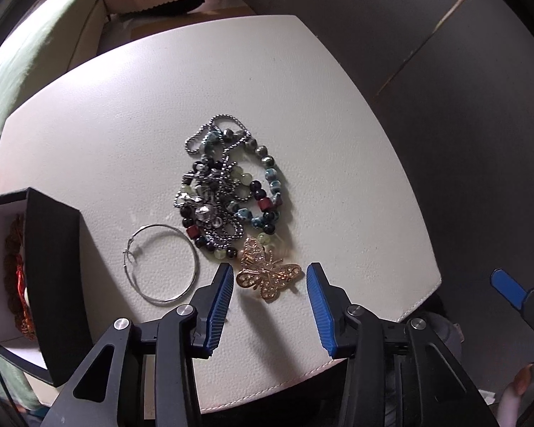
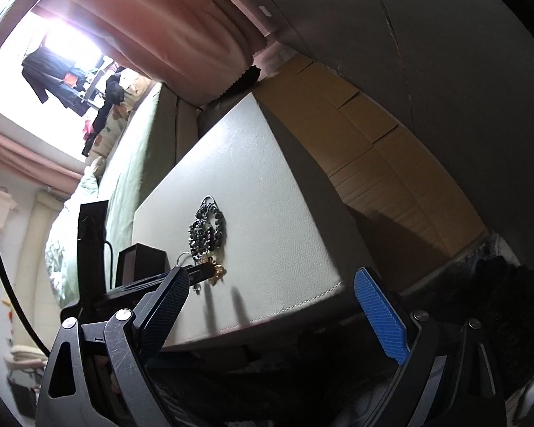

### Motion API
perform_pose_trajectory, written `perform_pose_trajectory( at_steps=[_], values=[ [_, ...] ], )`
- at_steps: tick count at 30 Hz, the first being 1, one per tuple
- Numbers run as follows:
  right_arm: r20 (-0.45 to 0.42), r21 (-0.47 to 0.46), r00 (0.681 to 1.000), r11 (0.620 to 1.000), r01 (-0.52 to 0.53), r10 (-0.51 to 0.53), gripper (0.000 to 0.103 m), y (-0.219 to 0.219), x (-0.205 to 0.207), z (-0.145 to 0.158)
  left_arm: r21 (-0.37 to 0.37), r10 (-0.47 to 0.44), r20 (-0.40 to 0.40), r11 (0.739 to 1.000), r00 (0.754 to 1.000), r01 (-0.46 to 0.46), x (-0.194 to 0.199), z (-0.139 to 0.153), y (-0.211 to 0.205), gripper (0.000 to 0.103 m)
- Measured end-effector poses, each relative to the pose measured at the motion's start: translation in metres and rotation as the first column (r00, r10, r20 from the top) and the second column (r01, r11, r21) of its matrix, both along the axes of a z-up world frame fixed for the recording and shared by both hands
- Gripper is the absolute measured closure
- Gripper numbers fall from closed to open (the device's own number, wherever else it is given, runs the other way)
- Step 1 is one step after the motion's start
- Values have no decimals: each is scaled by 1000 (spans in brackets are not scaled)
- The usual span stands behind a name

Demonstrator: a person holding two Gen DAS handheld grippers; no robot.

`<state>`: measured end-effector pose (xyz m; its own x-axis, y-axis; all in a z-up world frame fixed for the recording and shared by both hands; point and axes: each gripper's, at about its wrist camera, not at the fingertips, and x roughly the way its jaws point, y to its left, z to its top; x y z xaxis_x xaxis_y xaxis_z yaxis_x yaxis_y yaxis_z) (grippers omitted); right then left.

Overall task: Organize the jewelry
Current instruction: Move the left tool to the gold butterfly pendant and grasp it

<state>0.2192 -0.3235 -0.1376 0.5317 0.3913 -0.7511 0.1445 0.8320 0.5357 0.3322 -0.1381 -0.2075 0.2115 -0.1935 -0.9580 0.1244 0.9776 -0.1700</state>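
Left gripper [image 1: 270,277] poised over brooch [image 1: 268,273], jaws part-open, nothing held; pads clear of metal on both sides. Brooch seen flat on pad [image 1: 89,135] near front edge, between jaws, just below bead heap [image 1: 228,185]; wingspan roughly in line with jaw closing, slightly tilted. Hoop [image 1: 162,265] just left of left jaw. Box [image 1: 35,277] at far left, open. Right gripper [image 2: 277,306] wide open, empty, farther off at pad's edge. Left judged nearer for pick.
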Motion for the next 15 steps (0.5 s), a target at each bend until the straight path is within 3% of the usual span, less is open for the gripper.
perform_pose_trajectory(
  at_steps=[5,7,15],
  values=[
    [-6,2,1000,1000,-9,9,8,3,1,-1,55,-24,15,998,1000,24,-4,-9,-7,59],
    [-6,0,1000,1000,-8,8,8,4,1,0,66,-22,28,998,999,20,-5,-9,-7,69],
    [-7,3,999,1000,-31,31,8,15,7,1,-22,20,49,1000,999,-19,-12,12,20,71]
  ],
)
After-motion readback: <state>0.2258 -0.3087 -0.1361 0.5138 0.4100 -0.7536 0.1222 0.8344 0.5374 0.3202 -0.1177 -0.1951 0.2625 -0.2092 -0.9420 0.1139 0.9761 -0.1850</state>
